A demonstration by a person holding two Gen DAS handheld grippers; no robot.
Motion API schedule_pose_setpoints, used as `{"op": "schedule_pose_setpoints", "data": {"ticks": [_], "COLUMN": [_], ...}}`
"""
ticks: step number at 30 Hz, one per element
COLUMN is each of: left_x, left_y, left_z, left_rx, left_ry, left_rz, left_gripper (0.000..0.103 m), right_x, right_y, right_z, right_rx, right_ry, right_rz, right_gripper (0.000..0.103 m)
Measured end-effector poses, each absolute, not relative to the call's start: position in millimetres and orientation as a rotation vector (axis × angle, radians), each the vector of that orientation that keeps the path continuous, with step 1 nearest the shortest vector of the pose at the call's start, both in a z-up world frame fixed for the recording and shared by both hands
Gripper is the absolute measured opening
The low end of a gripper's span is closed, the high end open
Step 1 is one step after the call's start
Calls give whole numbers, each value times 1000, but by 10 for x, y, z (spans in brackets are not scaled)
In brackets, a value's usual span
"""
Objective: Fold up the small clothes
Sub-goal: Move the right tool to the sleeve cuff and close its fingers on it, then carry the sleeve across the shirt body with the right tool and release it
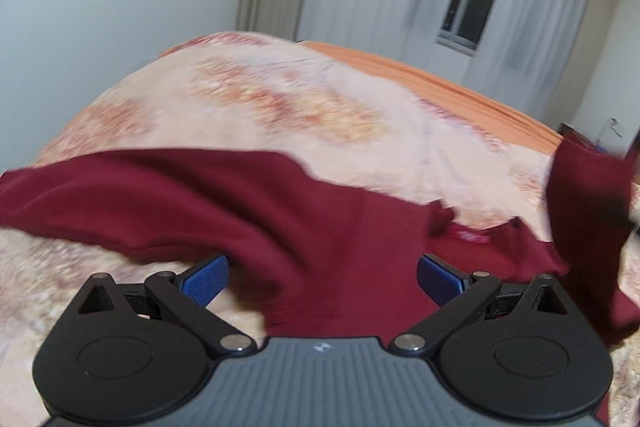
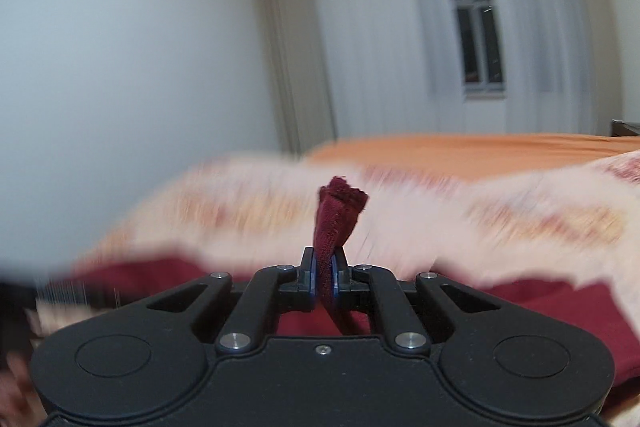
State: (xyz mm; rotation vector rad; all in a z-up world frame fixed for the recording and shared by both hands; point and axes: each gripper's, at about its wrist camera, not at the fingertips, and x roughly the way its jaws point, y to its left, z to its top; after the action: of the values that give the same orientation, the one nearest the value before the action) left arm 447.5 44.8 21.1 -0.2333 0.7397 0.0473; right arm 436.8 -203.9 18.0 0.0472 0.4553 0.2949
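We see the right tool (image 2: 324,277) clamped on a pinch of the garment (image 2: 338,215): its blue pads (image 2: 313,277) press a twisted tuft of dark red, slightly fuzzy cloth that sticks up past the tips with a frayed-looking end. Below the pads the cloth drops out of sight behind the black housing, so we cannot follow how it joins the rest.

The left tool (image 1: 322,277) stands wide open, its ribbed blue pads (image 1: 206,281) well apart, gripping nothing. The garment (image 1: 248,215) runs between and under them as a broad, soft, creased band; whether either pad touches it we cannot tell. Toward the right edge of this view one part of the garment rises in a hanging flap, cut off by the frame, and a dark blur beside it is too smeared to name.

The garment lies across the near part of the bed (image 1: 280,99), on a pale plush blanket (image 2: 520,207) with blurred orange and red patterning. An orange sheet (image 2: 480,151) shows along the bed's far edge. Beyond hang pleated curtains (image 2: 360,47) over a window (image 2: 476,27).
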Motion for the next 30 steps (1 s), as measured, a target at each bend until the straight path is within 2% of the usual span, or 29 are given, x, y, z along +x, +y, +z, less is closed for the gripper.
{"op": "schedule_pose_setpoints", "data": {"ticks": [3,5,7,8,9,10,16,18,22,23,24,25,26,28,30], "left_x": [4464,4467,4451,4463,4462,4450,4479,4506,4521,4514,4498,4479,4468,4467,4485], "left_y": [581,598,585,568,545,520,203,51,-200,-238,-265,-291,-312,-352,-402], "left_z": [73,-27,-103,-129,-150,-165,-194,-223,-271,-272,-264,-259,-252,-256,-280], "left_rx": [-253,-265,-276,-282,-287,-291,-295,-273,-181,-163,-150,-138,-126,-101,-70], "left_ry": [757,774,790,794,795,795,770,769,751,748,739,725,715,710,708], "left_rz": [64,69,68,62,60,58,2,22,110,120,123,129,135,131,147], "left_gripper": [103,103,103,103,103,103,103,103,99,98,94,90,90,90,87], "right_x": [4297,4184,4122,4084,4027,3969,3882,3986,4387,4491,4577,4645,4692,4694,4635], "right_y": [-1673,-1514,-1451,-1461,-1500,-1590,-2486,-2826,-3484,-3633,-3782,-3938,-4087,-4273,-4310], "right_z": [-236,-441,-487,-465,-410,-338,-12,-12,-162,-212,-280,-325,-372,-419,-386], "right_rx": [-106,-165,-184,-185,-181,-174,-170,-208,-158,-112,-31,76,192,323,316], "right_ry": [527,568,587,580,565,545,441,429,471,506,542,579,610,620,573], "right_rz": [306,321,348,361,374,382,222,76,-167,-189,-181,-158,-129,-115,-137], "right_gripper": [8,16,42,51,69,81,95,91,67,63,48,19,7,5,5]}}
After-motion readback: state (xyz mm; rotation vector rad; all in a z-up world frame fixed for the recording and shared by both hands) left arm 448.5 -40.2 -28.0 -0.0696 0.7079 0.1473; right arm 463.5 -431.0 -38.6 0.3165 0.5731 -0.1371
